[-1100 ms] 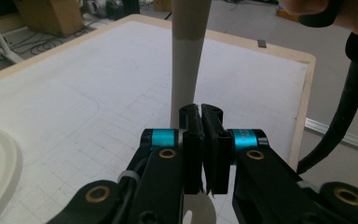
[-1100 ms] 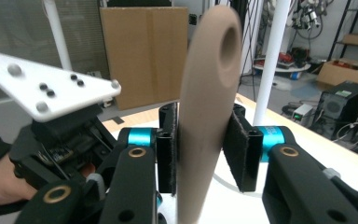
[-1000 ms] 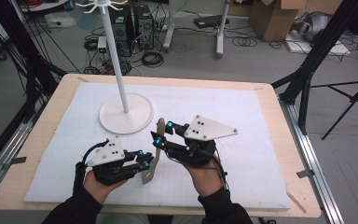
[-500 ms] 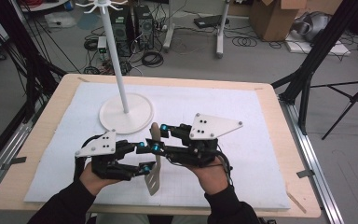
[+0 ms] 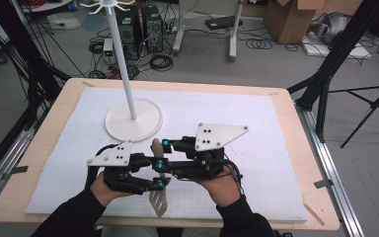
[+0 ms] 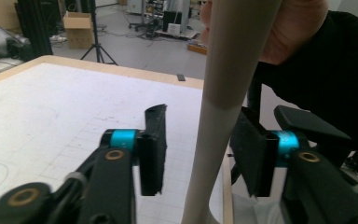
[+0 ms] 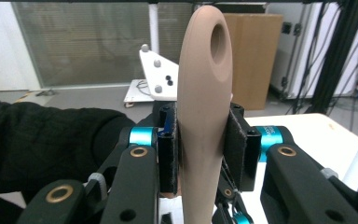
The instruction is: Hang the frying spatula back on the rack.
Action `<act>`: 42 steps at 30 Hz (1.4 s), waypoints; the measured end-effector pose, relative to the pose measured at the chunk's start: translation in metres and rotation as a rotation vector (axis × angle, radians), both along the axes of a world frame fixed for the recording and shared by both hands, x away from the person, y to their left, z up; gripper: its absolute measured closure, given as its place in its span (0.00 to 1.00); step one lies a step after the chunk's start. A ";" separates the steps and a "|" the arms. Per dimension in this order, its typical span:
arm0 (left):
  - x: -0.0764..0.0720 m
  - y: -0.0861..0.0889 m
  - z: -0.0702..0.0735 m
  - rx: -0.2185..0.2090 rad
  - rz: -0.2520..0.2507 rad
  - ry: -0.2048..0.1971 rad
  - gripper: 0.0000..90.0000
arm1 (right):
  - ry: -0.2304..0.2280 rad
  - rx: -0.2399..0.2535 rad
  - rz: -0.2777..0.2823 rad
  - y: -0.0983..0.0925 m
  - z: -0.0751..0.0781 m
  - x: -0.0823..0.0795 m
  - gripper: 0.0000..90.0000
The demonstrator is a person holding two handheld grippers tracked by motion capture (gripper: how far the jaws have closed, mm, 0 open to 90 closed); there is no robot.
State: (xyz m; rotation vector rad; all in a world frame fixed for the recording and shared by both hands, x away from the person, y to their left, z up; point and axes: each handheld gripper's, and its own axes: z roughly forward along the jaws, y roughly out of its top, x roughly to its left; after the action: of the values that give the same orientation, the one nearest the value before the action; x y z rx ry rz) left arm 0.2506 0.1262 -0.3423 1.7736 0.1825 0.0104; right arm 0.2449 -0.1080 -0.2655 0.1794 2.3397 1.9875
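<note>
Currently mid-handover of a beige spatula (image 5: pixel 158 187), held above the near part of the counter (image 5: pixel 276 163), slotted metal blade toward me, handle end with the hanging hole pointing at the white rack (image 5: pixel 133 118).

Right gripper (image 5: pixel 164 154): jaws clamped on the spatula's handle; in the right gripper view both pads press flat on its sides (image 7: pixel 203 130), the hole just above them. Grip looks firm and square.

Left gripper (image 5: pixel 159 183): jaws have just been closing, but they stand apart around the spatula's neck. In the left gripper view the shaft (image 6: pixel 219 116) runs between the pads, with a gap on each side. No hold there yet.

Step in hand, as I judge it: regrasp, the right carrying the tool while the left settles on a lower spot nearer the blade.

Next move calls for: bringing the left jaws in until both pads bear on the neck, centred, since the shaft sits nearer one pad than the other. Right must not let go before that. After that, likely lifting the hole end toward the hooks atop the rack's pole (image 5: pixel 121 59).
</note>
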 end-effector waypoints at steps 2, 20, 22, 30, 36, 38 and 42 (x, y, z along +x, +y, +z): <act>-0.002 -0.001 -0.001 -0.003 -0.012 -0.020 0.80 | 0.003 -0.007 0.002 0.001 -0.002 0.001 0.76; -0.010 0.001 0.002 0.052 0.200 -0.056 0.85 | 0.001 0.045 -0.155 0.000 -0.006 -0.001 0.52; -0.009 0.002 0.002 0.045 0.226 -0.045 0.85 | -0.010 0.040 -0.186 0.001 -0.006 -0.003 0.52; -0.010 0.000 0.002 0.053 0.258 -0.047 0.85 | -0.047 -0.040 -0.287 0.014 -0.009 -0.009 0.65; -0.010 0.002 0.002 0.039 0.241 -0.042 0.85 | -0.028 -0.041 -0.250 0.015 -0.008 -0.010 0.80; -0.011 0.003 0.003 0.017 0.220 -0.039 0.84 | -0.021 -0.037 -0.239 0.015 -0.006 -0.012 0.80; -0.011 0.008 0.006 -0.026 0.173 -0.039 0.75 | -0.017 -0.015 -0.195 0.012 -0.001 -0.013 0.81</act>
State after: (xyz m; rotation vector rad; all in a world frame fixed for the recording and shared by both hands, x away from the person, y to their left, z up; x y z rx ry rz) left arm 0.2397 0.1347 -0.3362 1.7255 0.3060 0.1670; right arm 0.2318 -0.0959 -0.2662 0.3728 2.2299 1.8726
